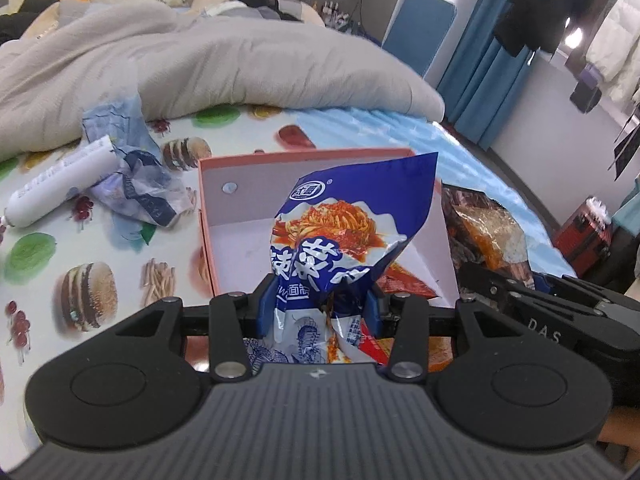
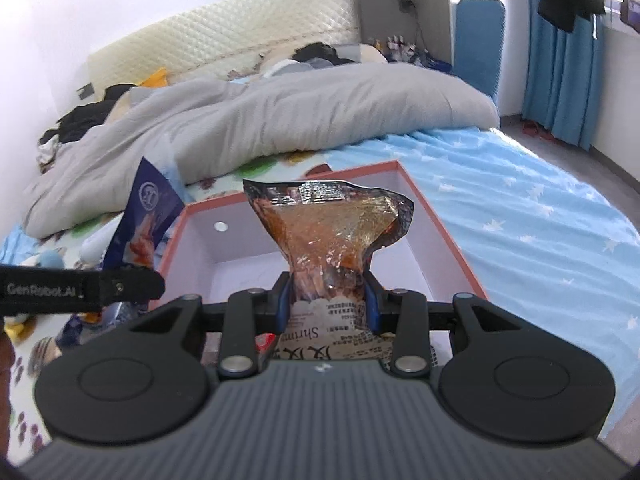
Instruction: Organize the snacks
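Snacks are in both tools, held over the near end of the pink-rimmed box (image 1: 236, 168), which lies open on the bed. Left tool (image 1: 316, 304) is clamped on a crumpled blue noodle-print packet (image 1: 340, 224); the packet stands up between the blue pads, in front of the box's white interior. Right tool (image 2: 326, 300) is clamped on a clear, amber-coloured packet (image 2: 332, 220) with printed paper backing, also upright, above the box floor. In the left wrist view that packet and the right tool show at the box's right side.

Surface: the box sits on a food-print sheet (image 1: 100, 280) (burgers, fries, cherries) laid over a light blue star-print bedsheet (image 2: 520, 208), which extends right of the box. Left of the box lie a white tube-shaped snack (image 1: 60, 184) and a crumpled blue-white wrapper (image 1: 136, 184), touching each other. Box interior shows bare white floor behind the packets; the near end is hidden by them.

Room: a grey duvet (image 1: 200, 60) is bunched behind the box, with a quilted cream headboard (image 2: 224, 40) beyond it. Blue curtains (image 2: 560, 80) hang far right of the box; dark clothes hang above them. White walls.
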{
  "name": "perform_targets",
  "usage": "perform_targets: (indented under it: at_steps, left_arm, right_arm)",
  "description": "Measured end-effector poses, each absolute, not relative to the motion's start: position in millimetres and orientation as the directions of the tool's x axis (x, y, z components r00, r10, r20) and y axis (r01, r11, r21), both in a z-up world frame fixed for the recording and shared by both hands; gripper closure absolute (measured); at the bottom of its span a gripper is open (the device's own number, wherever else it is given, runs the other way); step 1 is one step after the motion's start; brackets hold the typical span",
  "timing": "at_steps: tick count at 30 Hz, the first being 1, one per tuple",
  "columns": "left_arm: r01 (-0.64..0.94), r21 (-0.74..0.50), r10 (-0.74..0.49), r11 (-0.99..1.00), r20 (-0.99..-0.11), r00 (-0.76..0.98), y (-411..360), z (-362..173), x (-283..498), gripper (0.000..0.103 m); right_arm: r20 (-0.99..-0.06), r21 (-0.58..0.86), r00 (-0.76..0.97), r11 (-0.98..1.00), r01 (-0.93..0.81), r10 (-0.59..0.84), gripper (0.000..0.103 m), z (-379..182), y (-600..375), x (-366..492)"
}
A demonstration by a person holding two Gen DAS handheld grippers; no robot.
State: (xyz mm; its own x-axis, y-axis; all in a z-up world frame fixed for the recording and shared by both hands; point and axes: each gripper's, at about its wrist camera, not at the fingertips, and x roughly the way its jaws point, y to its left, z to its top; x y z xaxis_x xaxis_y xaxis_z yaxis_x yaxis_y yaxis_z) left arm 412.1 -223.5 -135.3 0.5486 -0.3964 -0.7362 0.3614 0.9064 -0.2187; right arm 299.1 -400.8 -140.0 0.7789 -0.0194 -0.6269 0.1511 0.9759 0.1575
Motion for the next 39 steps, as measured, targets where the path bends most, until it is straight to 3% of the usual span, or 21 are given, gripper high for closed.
perform_targets:
  at_steps: [10,13,15,24,39]
  left_arm:
    - [0.379,-0.193,-0.386,0.905,-0.748,0.540,-230,-154,425,0.050]
    - [0.382,-0.185,-0.388,0.905,-0.726,0.567,-228,-143,418,0.034]
    - [0.379,-0.173,-0.380,0.909,-0.716,0.586,-226,-134,413,0.033]
    - [0.376,-0.197,-0.406,0.906,-0.659,0.633,-205,-82,370,0.033]
    - [0.407,-0.199,-0.446,0.891,-0.544,0.710,-160,12,233,0.033]
  right_arm:
    - [-0.663,0.182,0.748,0.965,0.191,-0.023,0.060,-162,-406,312]
    - [-0.665,0.182,0.746,0.960,0.215,-0.041,0.041,-160,-409,310]
    - [-0.656,0.186,0.754,0.958,0.220,-0.046,0.037,-155,-409,305]
    - [-0.601,0.217,0.799,0.959,0.181,-0.014,0.037,-119,-402,271]
    - [-0.452,0.248,0.892,0.960,0.130,-0.005,0.037,-29,-376,165]
